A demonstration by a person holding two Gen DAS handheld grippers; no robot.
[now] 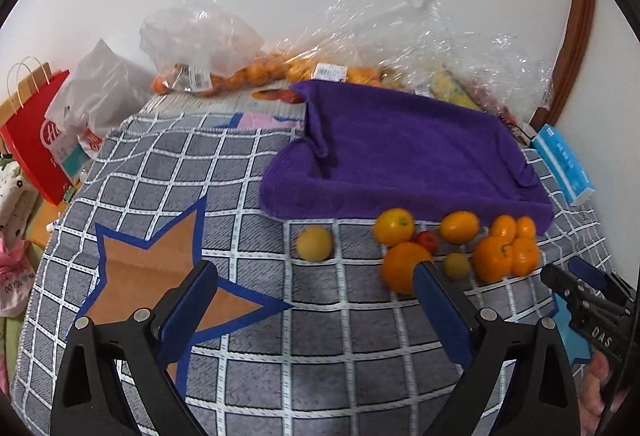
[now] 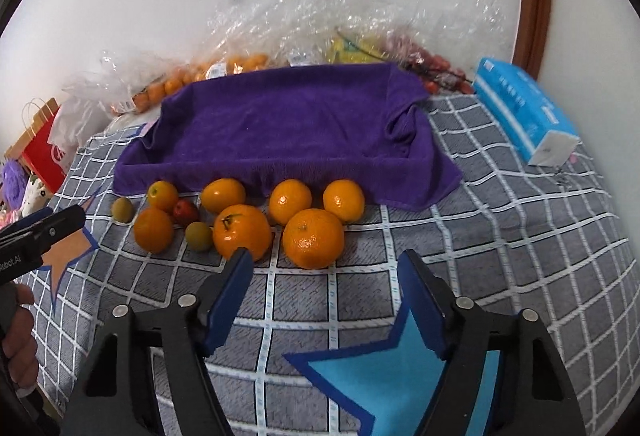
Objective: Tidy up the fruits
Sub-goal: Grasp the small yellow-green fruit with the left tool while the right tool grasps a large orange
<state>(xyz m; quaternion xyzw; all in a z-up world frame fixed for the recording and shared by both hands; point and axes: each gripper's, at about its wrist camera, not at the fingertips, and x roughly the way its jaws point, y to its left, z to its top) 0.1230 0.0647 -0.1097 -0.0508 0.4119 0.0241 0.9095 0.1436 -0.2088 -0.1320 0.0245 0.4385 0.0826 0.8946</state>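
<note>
Several oranges lie in a cluster on the checked cloth in front of a purple towel-lined tray (image 2: 280,124). Among them are a large orange (image 2: 313,238), a stemmed one (image 2: 241,232), a small red fruit (image 2: 185,212) and two greenish fruits (image 2: 199,235). My right gripper (image 2: 325,254) is open just short of the large orange, touching nothing. My left gripper (image 1: 316,266) is open wide above the cloth. A pale yellow fruit (image 1: 315,243) lies beyond its tips and an orange (image 1: 404,268) sits by its right finger. Nothing is held.
Clear plastic bags of oranges (image 1: 240,74) and other fruit line the wall behind the tray. A blue tissue pack (image 2: 524,108) lies at the right, and a red paper bag (image 1: 36,148) stands off the left edge. The cloth bears an orange star (image 1: 160,268) and a blue star (image 2: 380,376).
</note>
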